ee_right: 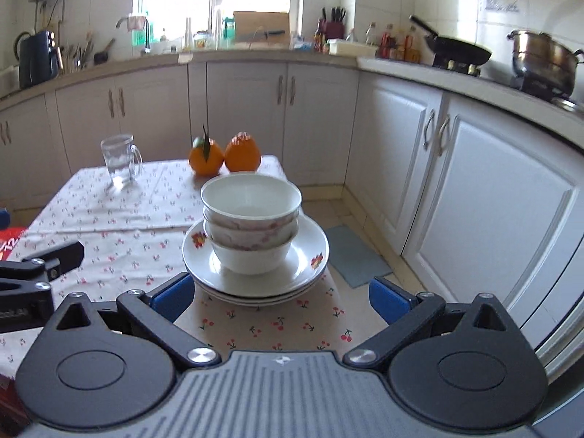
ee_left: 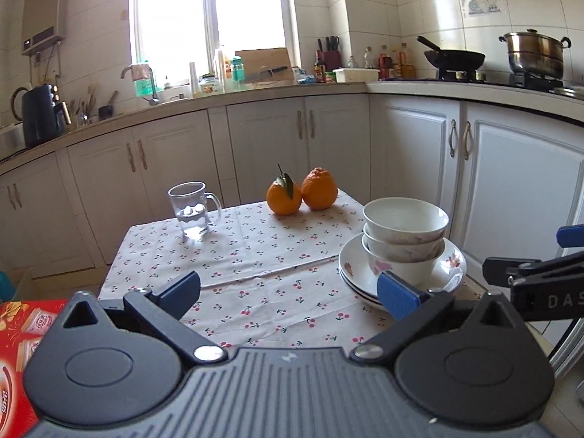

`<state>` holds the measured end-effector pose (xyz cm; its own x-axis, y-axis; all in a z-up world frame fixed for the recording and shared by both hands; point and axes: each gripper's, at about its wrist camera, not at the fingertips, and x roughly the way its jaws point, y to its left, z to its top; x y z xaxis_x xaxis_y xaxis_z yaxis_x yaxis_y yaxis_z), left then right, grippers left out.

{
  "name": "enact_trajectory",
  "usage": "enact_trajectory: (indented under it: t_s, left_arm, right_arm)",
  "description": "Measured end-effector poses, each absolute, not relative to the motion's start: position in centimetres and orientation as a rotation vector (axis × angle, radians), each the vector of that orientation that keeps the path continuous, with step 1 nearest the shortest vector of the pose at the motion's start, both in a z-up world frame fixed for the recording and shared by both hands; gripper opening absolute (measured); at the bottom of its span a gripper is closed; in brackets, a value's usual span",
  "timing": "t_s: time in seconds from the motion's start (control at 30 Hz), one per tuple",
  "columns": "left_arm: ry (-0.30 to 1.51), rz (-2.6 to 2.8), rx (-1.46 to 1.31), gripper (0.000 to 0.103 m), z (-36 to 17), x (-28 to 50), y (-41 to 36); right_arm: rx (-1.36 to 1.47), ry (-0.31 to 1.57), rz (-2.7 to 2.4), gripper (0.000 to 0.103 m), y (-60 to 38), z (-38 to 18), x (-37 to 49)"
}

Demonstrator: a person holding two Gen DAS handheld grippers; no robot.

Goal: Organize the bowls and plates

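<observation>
Three white bowls with pink flower prints (ee_right: 252, 219) are nested in a stack on top of stacked white plates (ee_right: 306, 259) at the right edge of the table. The stack also shows in the left wrist view, bowls (ee_left: 405, 237) on plates (ee_left: 350, 273). My right gripper (ee_right: 281, 297) is open and empty, just in front of the plates, its blue fingers wider than the stack. My left gripper (ee_left: 292, 288) is open and empty, over the cloth to the left of the stack. The right gripper's fingers (ee_left: 511, 268) show at the right of the left wrist view.
A cherry-print cloth (ee_left: 255, 255) covers the small table. A glass mug with water (ee_left: 191, 210) and two oranges (ee_left: 301, 191) stand at the far side. A red box (ee_left: 18, 332) lies at the left. White cabinets and a counter ring the room.
</observation>
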<state>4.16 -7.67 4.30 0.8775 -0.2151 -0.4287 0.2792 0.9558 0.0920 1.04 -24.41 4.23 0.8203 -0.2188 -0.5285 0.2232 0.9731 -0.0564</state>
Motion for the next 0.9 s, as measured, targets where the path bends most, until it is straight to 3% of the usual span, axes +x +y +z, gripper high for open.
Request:
enact_trajectory:
  t_s: [0.9]
  left_arm:
    - [0.464,-0.213,0.1,0.102,4.1,3.6,-7.0]
  right_arm:
    - [-0.01,0.515,-0.253,0.103,-22.6,4.6,0.5]
